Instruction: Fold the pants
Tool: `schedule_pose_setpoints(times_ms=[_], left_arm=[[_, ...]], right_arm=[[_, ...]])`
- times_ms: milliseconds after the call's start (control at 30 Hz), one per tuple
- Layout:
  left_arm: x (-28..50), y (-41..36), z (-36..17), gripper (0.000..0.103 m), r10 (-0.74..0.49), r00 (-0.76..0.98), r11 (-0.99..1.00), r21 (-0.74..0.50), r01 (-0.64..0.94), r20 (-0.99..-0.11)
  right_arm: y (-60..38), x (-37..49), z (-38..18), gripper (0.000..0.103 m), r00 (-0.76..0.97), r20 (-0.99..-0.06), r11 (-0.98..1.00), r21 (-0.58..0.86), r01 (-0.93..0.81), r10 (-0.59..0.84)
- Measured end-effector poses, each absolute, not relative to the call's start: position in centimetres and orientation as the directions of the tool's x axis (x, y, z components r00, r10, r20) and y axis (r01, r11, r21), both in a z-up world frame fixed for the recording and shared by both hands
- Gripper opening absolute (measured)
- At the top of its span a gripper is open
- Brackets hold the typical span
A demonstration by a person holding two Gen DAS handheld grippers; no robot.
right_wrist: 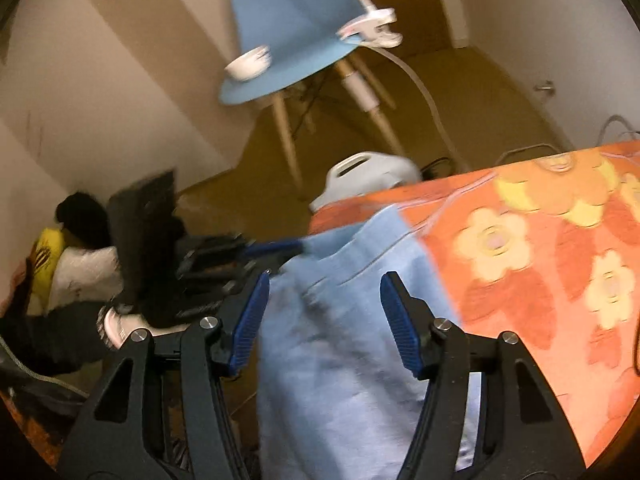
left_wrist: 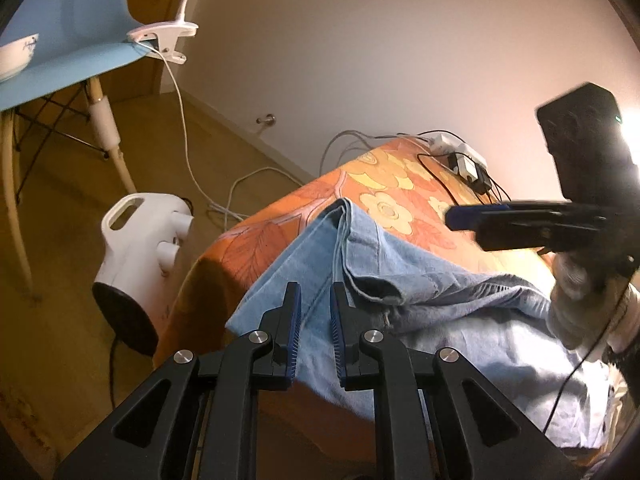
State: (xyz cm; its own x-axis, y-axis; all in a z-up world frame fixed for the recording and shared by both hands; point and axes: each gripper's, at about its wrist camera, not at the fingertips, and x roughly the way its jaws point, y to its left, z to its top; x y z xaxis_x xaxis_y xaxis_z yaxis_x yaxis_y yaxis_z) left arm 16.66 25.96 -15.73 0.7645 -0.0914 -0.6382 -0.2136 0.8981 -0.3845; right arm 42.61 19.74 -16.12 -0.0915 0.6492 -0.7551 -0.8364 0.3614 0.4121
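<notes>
Orange floral cloth covers the work surface, with tan flooring and pale walls behind it.

Left gripper: its jaws stand narrowly parted, with the blue pads on either side of a strip of the pants. From the left wrist view it cannot be determined whether the pads touch the fabric. The light blue denim lies partly folded on the cloth and spills over the table edge toward 6 o'clock. A hemmed fold runs from the fingertips toward 12 o'clock.

Right gripper: its jaws stand wide apart over the pants, and no fabric is clamped between them. In the left wrist view this tool enters from 3 o'clock, above the denim.

Surrounding items, left wrist view:
- A white fan heater stands on the floor at 9 o'clock.
- A blue chair sits at 10 o'clock, with a white bowl on its seat.
- A white clip lamp is clamped to the chair edge at 11 o'clock, and its cord hangs to the floor.
- A power strip with adapters lies at the far table end, at 1 o'clock.

In the right wrist view, the left gripper reaches the denim edge from 9 o'clock; this area is blurred.
</notes>
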Motion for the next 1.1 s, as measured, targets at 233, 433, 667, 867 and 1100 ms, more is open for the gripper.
schedule_pose_setpoints(times_ms=[233, 433, 667, 867, 1100], left_arm=[[15.7, 27.0, -15.6, 0.013, -0.06, 0.762, 0.898, -0.369, -0.241, -0.644], [14.5, 28.1, -15.9, 0.013, -0.057, 0.763, 0.877, -0.398, -0.27, -0.644], [13.1, 29.8, -16.5, 0.013, -0.064, 0.762, 0.835, -0.453, -0.312, -0.644], [12.9, 29.7, -17.1, 0.027, -0.127, 0.76, 0.796, -0.522, -0.305, -0.638], [13.6, 29.1, -16.9, 0.046, -0.157, 0.77, 0.773, -0.562, -0.293, -0.618]], right_arm=[[22.1, 38.3, -18.1, 0.062, -0.108, -0.836, 0.228, 0.268, -0.936, 0.537], [22.3, 35.3, -20.2, 0.062, 0.065, -0.917, 0.18, 0.007, -0.984, 0.393], [22.1, 35.8, -20.6, 0.029, 0.162, -0.927, 0.195, -0.1, -0.976, 0.338], [21.4, 39.1, -18.5, 0.008, 0.184, -0.904, 0.29, -0.071, -0.954, 0.385], [19.4, 47.8, -17.1, 0.008, 0.297, -0.874, 0.531, -0.053, -0.846, 0.385]])
